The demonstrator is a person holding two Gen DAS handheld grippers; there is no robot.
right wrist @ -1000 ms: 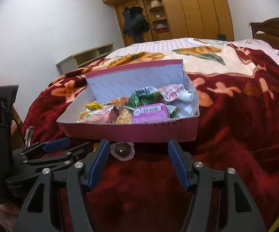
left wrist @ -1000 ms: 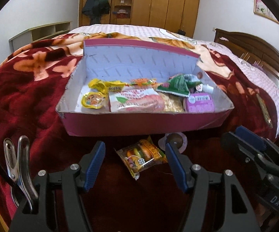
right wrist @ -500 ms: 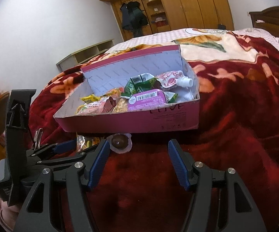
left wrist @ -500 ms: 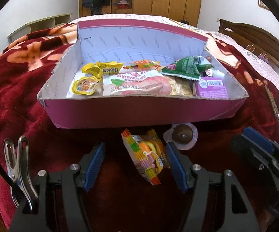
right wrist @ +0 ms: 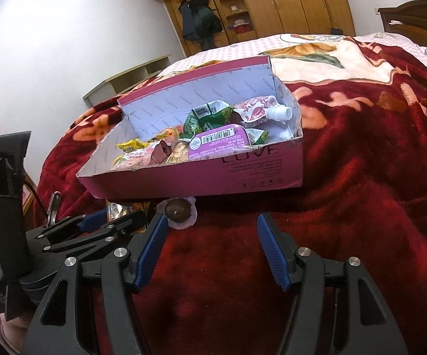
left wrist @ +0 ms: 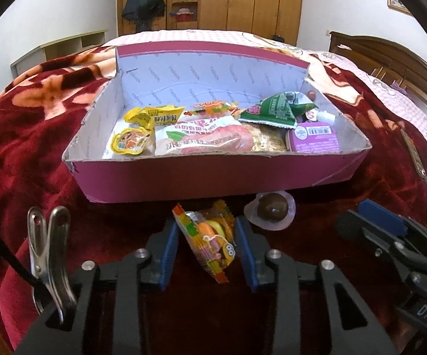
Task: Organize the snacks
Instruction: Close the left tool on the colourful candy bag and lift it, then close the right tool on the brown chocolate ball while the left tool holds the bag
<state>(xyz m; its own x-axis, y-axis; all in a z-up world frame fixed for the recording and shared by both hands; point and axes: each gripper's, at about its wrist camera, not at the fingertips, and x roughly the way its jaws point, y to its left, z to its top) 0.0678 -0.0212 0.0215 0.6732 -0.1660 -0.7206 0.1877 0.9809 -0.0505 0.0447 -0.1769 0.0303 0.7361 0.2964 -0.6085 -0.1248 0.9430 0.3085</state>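
Note:
A pink cardboard box (left wrist: 169, 177) sits on the red blanket with several snack packs inside. Just in front of it, my left gripper (left wrist: 206, 225) is closing its jaws on a colourful gummy packet (left wrist: 210, 242), and both blue pads touch the packet's sides. A chocolate ball in a clear cup (left wrist: 272, 207) lies on the blanket to the right of the packet. In the right wrist view, my right gripper (right wrist: 212, 222) stands open over bare blanket with nothing between its fingers. The chocolate cup (right wrist: 177, 210) lies just past its left fingertip, against the box (right wrist: 198, 177).
The red flowered blanket (right wrist: 361, 192) covers a bed that stretches behind and right of the box. A wooden headboard (left wrist: 391, 56) stands at the right, a wardrobe (left wrist: 243, 0) at the back wall, and a low shelf (left wrist: 65, 47) at the left.
My left gripper's jaws have narrowed from wide apart to pinching the gummy packet, which now stands more on edge. The right gripper's jaws have not changed.

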